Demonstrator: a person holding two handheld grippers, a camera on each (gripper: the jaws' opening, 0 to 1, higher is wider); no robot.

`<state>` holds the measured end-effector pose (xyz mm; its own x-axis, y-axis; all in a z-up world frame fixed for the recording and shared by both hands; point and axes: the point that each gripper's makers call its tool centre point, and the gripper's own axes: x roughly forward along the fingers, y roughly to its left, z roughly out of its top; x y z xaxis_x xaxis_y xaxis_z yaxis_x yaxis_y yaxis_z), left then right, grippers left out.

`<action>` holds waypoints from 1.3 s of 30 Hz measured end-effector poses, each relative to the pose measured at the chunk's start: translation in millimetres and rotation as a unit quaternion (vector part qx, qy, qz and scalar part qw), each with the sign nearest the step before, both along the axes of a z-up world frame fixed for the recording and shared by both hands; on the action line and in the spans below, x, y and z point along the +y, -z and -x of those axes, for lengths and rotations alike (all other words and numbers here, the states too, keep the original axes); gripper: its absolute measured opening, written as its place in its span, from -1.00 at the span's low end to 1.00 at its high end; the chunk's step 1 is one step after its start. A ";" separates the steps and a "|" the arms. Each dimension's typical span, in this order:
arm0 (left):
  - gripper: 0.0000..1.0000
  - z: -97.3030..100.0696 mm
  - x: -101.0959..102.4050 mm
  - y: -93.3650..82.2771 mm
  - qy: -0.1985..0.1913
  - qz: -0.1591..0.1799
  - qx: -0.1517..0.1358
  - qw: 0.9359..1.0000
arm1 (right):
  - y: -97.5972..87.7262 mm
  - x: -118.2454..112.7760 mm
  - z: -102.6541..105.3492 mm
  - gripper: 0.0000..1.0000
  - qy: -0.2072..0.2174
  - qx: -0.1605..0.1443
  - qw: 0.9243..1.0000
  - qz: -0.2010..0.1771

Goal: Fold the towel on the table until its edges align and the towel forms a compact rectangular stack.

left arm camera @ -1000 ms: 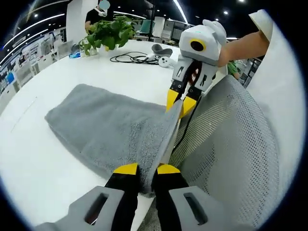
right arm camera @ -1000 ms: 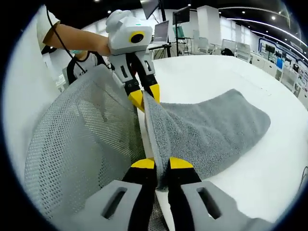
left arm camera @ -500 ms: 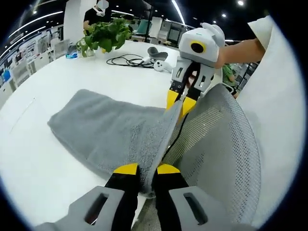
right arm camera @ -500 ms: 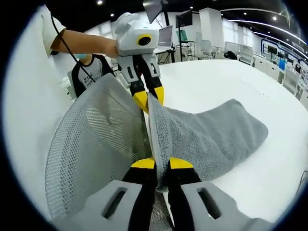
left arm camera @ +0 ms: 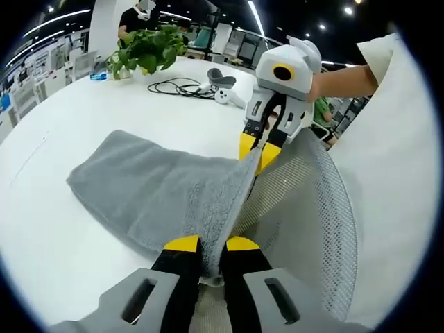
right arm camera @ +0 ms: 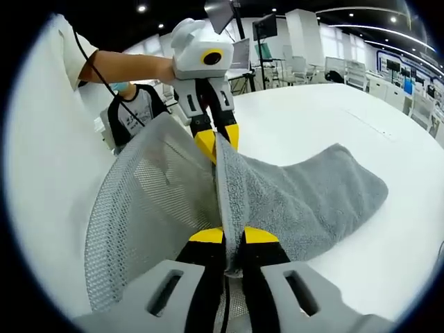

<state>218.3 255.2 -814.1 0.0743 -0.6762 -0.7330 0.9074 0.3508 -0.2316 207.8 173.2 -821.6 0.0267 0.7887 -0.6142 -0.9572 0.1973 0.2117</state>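
1. Towel (left arm camera: pixel 149 191): grey, lies on white table (left arm camera: pixel 62 125); near edge lifted off table and stretched taut between both grippers, far part flat on table.
2. Left gripper (left arm camera: pixel 211 244): yellow-tipped jaws together, clamped on one corner of towel's raised edge, at bottom of left gripper view.
3. Right gripper (right arm camera: pixel 233 236): jaws together, clamped on other corner of same edge, at bottom of right gripper view.
4. Each gripper shows in the other's view, at far end of raised edge, w/ a hand behind it.
5. Chair (left arm camera: pixel 305 201): grey mesh backrest, just beside raised edge, on person's side of table.
6. Person: white sleeve (left arm camera: pixel 378 41) at right of left gripper view.
7. Far end of table: plant (left arm camera: pixel 147 47), black cable (left arm camera: pixel 177 86), white controller (left arm camera: pixel 223 94).
8. Background: second person in dark top stands beyond plant; another seated behind chair in right gripper view.
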 end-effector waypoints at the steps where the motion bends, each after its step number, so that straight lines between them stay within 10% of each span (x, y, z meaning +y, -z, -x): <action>1: -0.78 0.2 0.2 -2.2 -0.002 0.001 0.005 1.000 | -2.7 0.4 0.4 -0.90 0.002 0.006 1.000 -0.003; 39: -0.78 -70.6 4.8 -63.9 -0.032 0.013 -0.047 0.998 | -66.9 9.3 -47.4 -0.90 0.021 -0.024 0.999 -0.041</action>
<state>289.0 260.0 -750.2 0.1863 -0.6870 -0.7024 0.9011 0.4044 -0.1566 255.3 182.5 -754.7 0.0888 0.8335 -0.5453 -0.9579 0.2216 0.1827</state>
